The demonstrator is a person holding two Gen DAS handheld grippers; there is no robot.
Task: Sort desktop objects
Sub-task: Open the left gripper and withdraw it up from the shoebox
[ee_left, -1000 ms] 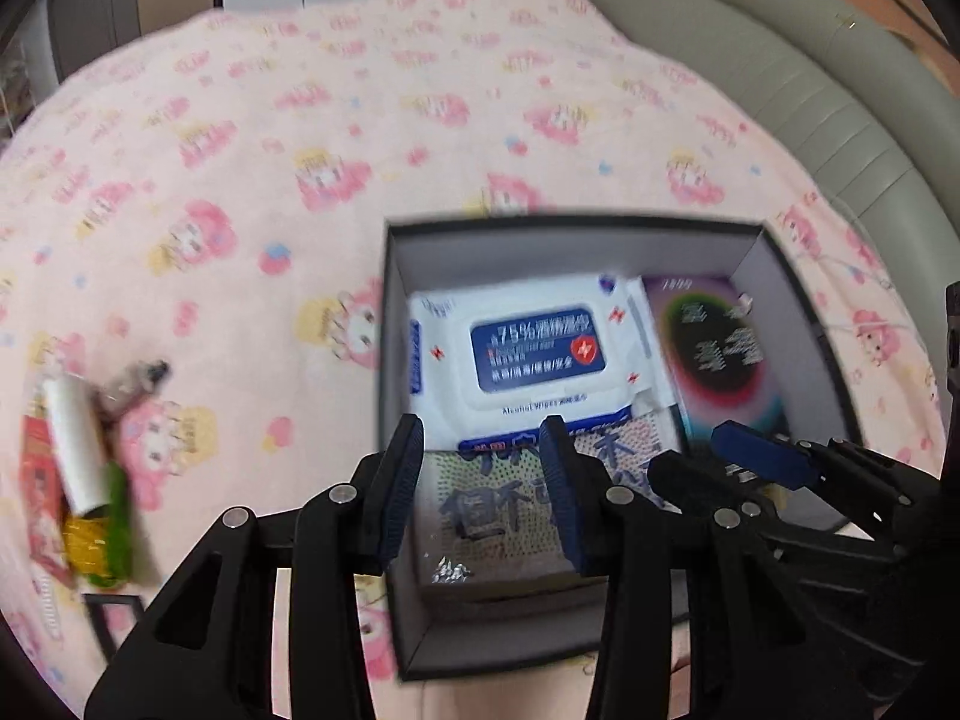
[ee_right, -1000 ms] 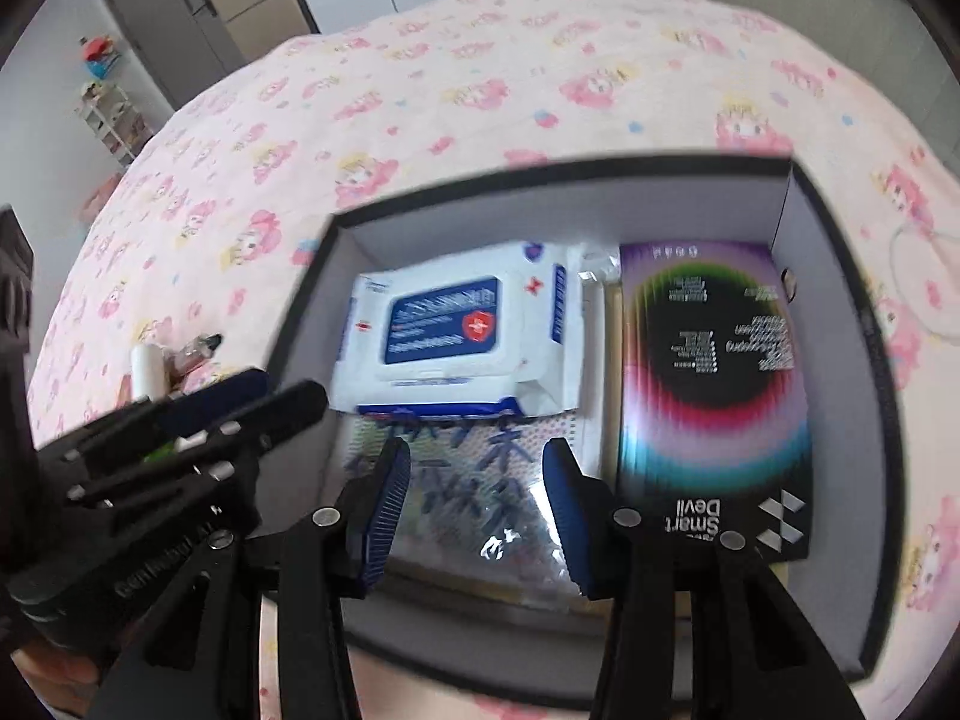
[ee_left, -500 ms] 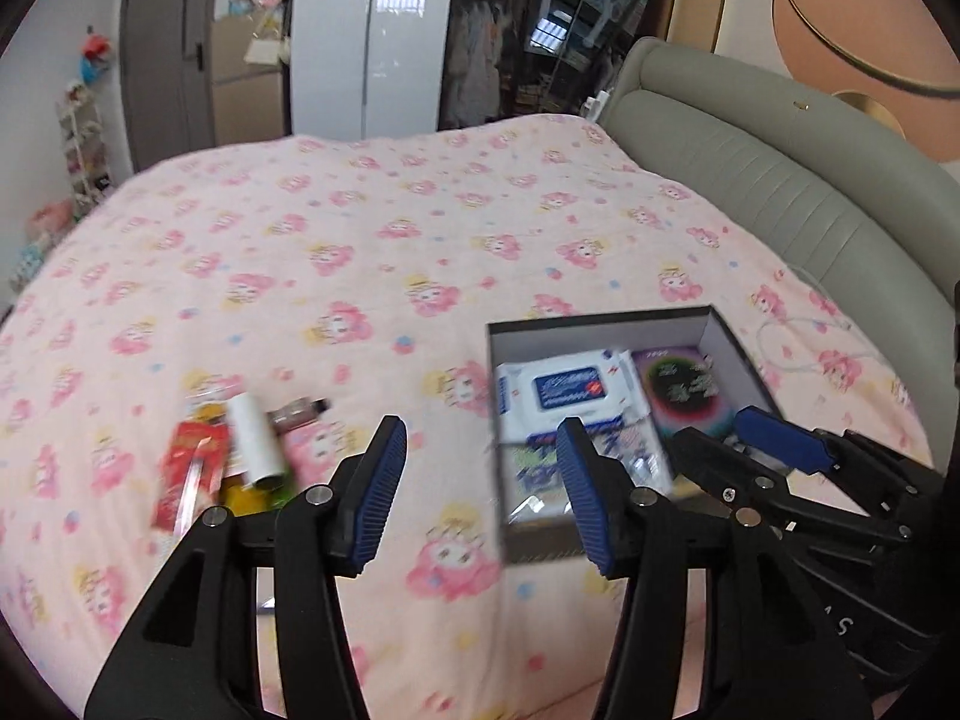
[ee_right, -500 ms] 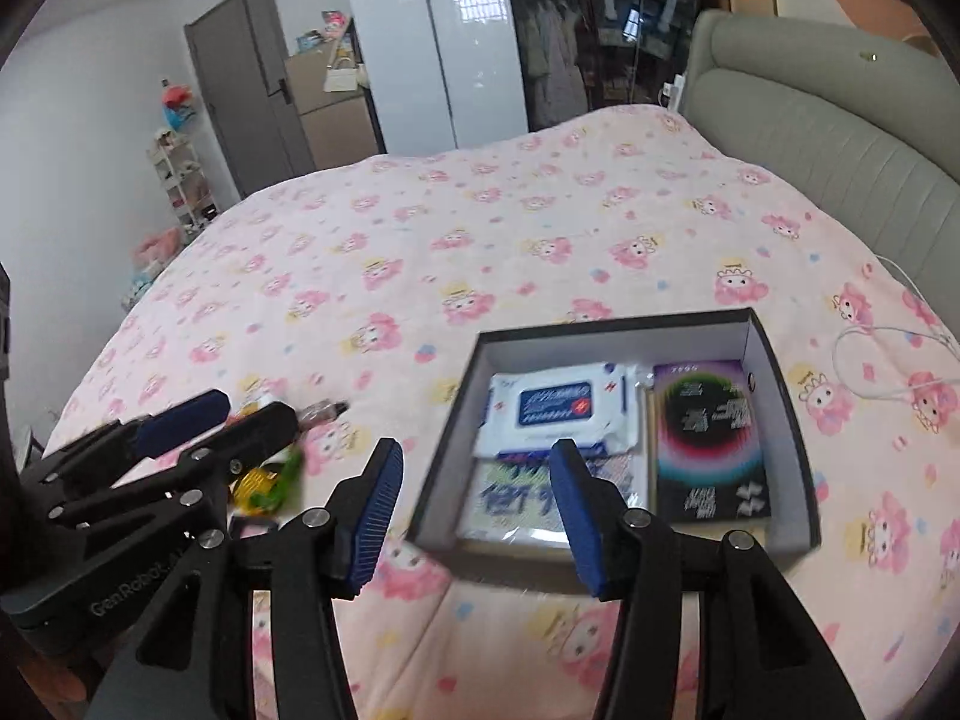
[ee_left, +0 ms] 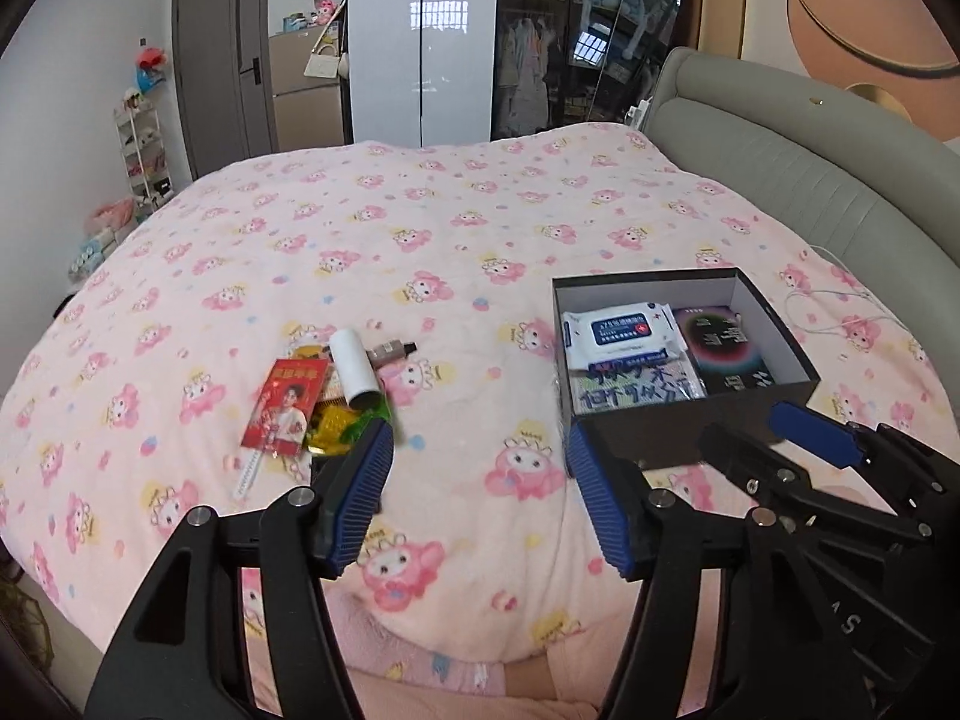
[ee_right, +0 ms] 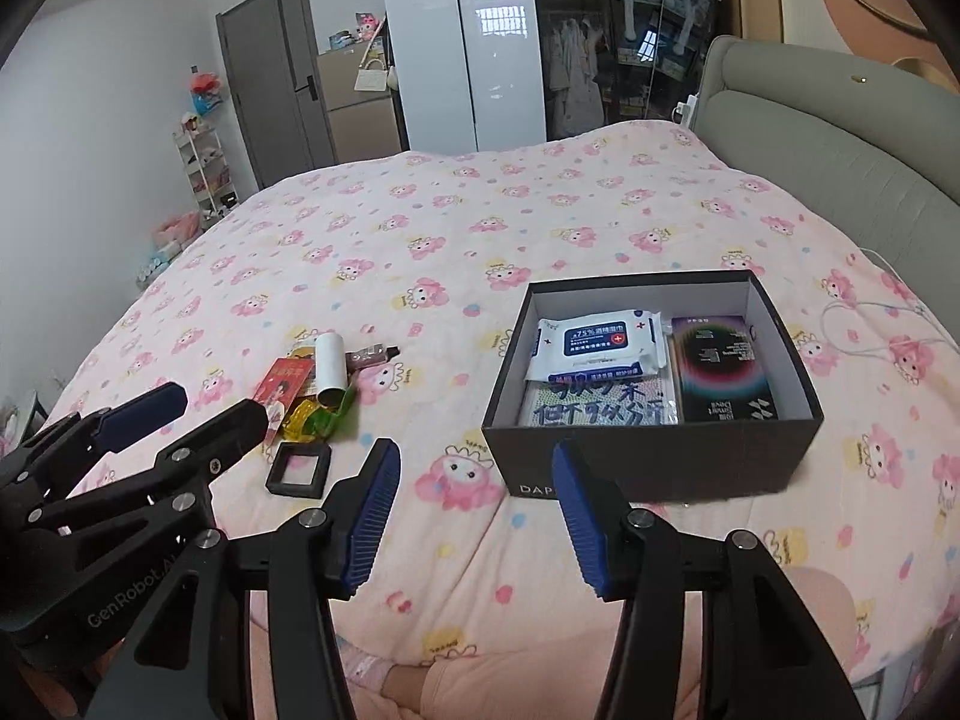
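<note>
A black open box (ee_left: pixel 780 324) (ee_right: pixel 654 456) sits on the pink bed at right. It holds a white wipes pack (ee_left: pixel 618 330) (ee_right: pixel 600 339), a dark colourful booklet (ee_left: pixel 726 348) (ee_right: pixel 720 372) and a silvery packet (ee_right: pixel 600 411). A loose pile lies at left: a red card (ee_left: pixel 285 405) (ee_right: pixel 282 381), a white tube (ee_left: pixel 354 366) (ee_right: pixel 330 369), a brown vial (ee_left: pixel 390 351) (ee_right: pixel 372 354), yellow-green wrappers (ee_left: pixel 336 423) (ee_right: pixel 312 417) and a small black frame (ee_right: pixel 299 468). My left gripper (ee_left: pixel 480 498) and right gripper (ee_right: pixel 471 516) are open, empty, held high near the bed's front edge.
The pink patterned blanket (ee_left: pixel 420 228) covers the bed. A grey padded headboard (ee_left: pixel 810 180) runs along the right. A white cable (ee_right: pixel 870 336) lies right of the box. A wardrobe, a door and a shelf stand at the far wall.
Both grippers have pulled back and up from inside the box to well above the bed's near edge. The silvery packet stays in the box. Both remain open.
</note>
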